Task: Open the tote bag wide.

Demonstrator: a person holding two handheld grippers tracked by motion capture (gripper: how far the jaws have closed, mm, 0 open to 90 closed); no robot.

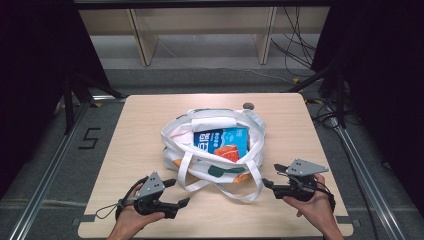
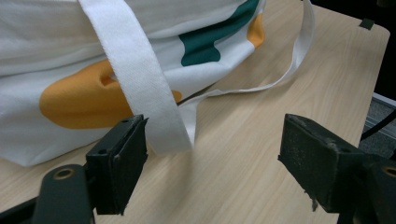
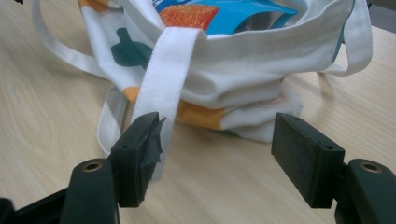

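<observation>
A white tote bag (image 1: pixel 210 150) with green and orange patches lies open at the middle of the table. A blue snack packet (image 1: pixel 222 142) with an orange picture lies inside it. Its front strap (image 1: pixel 220 192) loops onto the table toward me. My left gripper (image 1: pixel 177 192) stands open at the strap's left end; the strap (image 2: pixel 144 93) lies just beside its left jaw, not pinched. My right gripper (image 1: pixel 270 175) stands open at the strap's right end, with the strap (image 3: pixel 163 84) running down next to its left jaw. The bag (image 3: pixel 243 79) rises behind it.
The wooden table (image 1: pixel 130 145) has bare surface left and right of the bag. A small dark round object (image 1: pixel 248 105) sits near the far edge. Wooden frames and cables stand on the floor beyond the table.
</observation>
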